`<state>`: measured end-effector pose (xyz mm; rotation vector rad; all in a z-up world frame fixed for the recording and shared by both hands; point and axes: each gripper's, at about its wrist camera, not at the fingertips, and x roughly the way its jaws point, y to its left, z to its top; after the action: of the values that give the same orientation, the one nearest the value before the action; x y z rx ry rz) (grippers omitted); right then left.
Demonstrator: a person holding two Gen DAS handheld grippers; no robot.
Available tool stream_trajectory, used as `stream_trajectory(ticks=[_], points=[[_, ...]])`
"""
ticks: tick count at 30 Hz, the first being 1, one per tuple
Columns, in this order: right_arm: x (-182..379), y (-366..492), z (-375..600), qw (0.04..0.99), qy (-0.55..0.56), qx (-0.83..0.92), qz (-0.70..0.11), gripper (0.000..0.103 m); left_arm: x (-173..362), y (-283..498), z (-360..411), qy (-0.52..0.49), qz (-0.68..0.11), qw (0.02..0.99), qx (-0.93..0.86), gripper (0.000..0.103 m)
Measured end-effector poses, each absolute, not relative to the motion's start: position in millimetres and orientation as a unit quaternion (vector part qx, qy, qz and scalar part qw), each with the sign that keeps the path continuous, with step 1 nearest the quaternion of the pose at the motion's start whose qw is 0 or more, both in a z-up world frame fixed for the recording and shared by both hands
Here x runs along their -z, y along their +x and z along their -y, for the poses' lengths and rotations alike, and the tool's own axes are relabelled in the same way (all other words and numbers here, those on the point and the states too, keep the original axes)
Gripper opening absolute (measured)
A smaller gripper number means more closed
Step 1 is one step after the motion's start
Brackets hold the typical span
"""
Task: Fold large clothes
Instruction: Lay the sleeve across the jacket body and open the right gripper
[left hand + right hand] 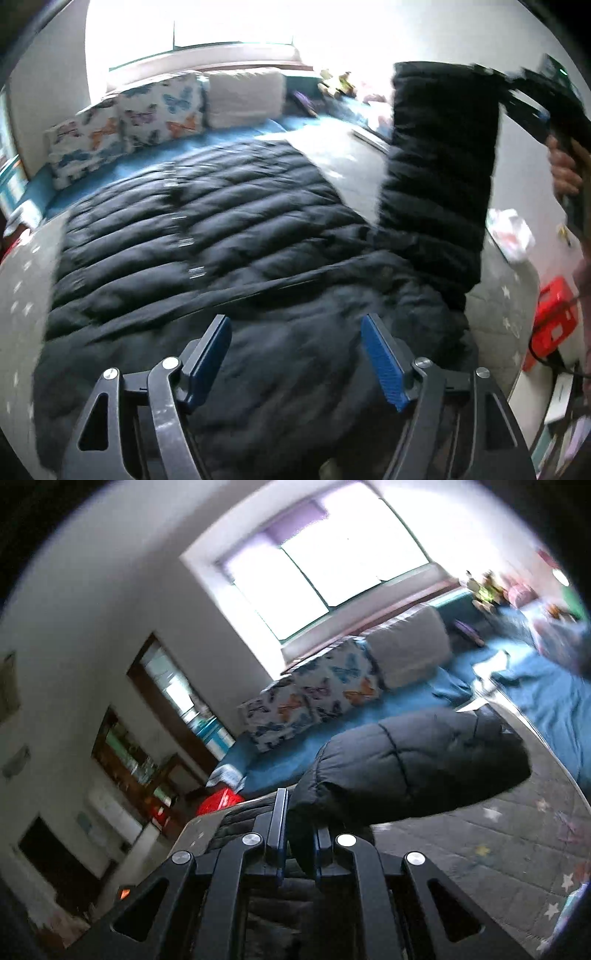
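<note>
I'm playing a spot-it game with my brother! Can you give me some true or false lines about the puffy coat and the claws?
1. The black quilted puffer jacket lies spread on a grey star-patterned quilt. True.
2. The right claw is open and empty. False: it is shut on the jacket's black sleeve, which is lifted up.
3. The left claw is open above the jacket. True.
4. The butterfly-print cushions lie on top of the jacket. False: they stand beyond it, on the blue sheet.
5. A red plastic crate sits beside the bed. True.

L gripper (295, 354) jaws apart, R gripper (300, 834) clamped, raised.
</note>
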<state>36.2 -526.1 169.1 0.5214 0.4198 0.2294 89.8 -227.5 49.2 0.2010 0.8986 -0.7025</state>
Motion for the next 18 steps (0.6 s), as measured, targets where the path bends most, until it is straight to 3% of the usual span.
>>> stream_trajectory(ticks=[6, 10, 18], points=[[-195.1, 30.1, 420.5, 0.945, 0.186, -0.171, -0.207, 0.013, -50.6, 78.5, 124.8, 0.064, -0.411, 0.875, 0.248, 0.082], [-184.3, 31.4, 349.3, 0.944, 0.125, -0.202, -0.229, 0.013, -37.8, 67.5, 63.2, 0.025, -0.421, 0.879, 0.222, 0.082], [-80.3, 51.4, 206.7, 0.904, -0.041, -0.230, -0.358, 0.013, -19.3, 36.8, -10.1, -0.034, -0.420, 0.882, 0.211, 0.084]])
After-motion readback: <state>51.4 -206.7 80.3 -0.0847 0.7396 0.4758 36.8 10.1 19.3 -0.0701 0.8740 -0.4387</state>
